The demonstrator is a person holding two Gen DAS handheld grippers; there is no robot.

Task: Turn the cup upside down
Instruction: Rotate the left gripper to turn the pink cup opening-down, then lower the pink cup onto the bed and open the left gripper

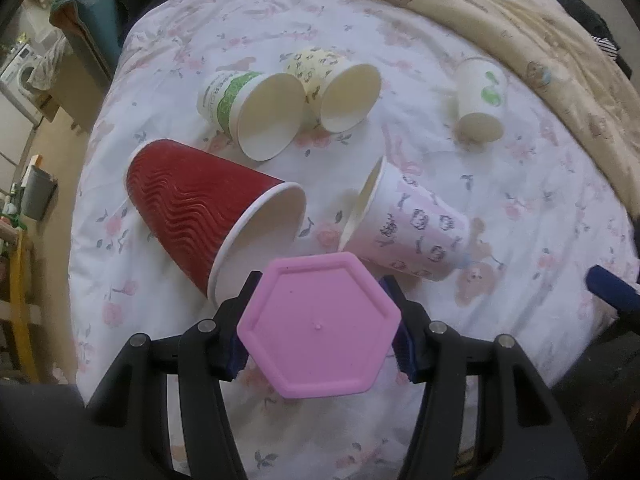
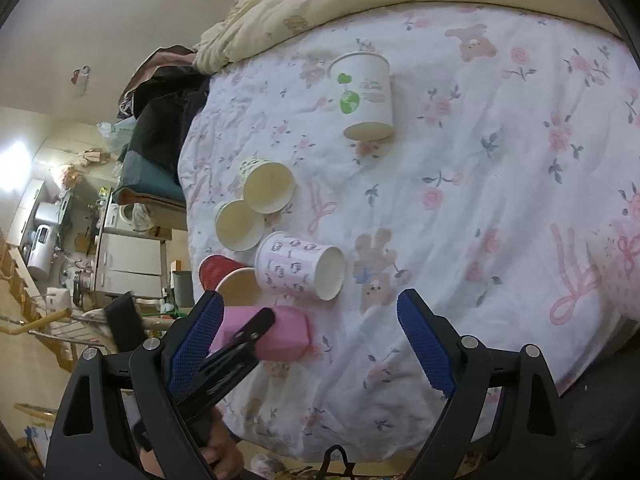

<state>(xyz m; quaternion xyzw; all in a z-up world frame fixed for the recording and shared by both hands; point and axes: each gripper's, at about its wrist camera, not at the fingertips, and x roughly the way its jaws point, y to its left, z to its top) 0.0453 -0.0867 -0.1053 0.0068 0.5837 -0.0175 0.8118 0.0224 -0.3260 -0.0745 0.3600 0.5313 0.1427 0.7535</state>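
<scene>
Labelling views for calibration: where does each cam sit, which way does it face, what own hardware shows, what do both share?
Left wrist: on the left gripper, looking down its fingers across the bed; jaws closed on the pink cup, base to camera.
Right wrist: on the right gripper, angled down over the bed; jaws open, empty. Left gripper and a hand show lower left.
Shared: pink cup, red cup, patterned cup, globe cup.

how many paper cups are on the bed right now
5. Red cup, green-banded cup, yellow patterned cup and pink-printed cup lie tipped over; globe-print cup sits apart, mouth down.
</scene>
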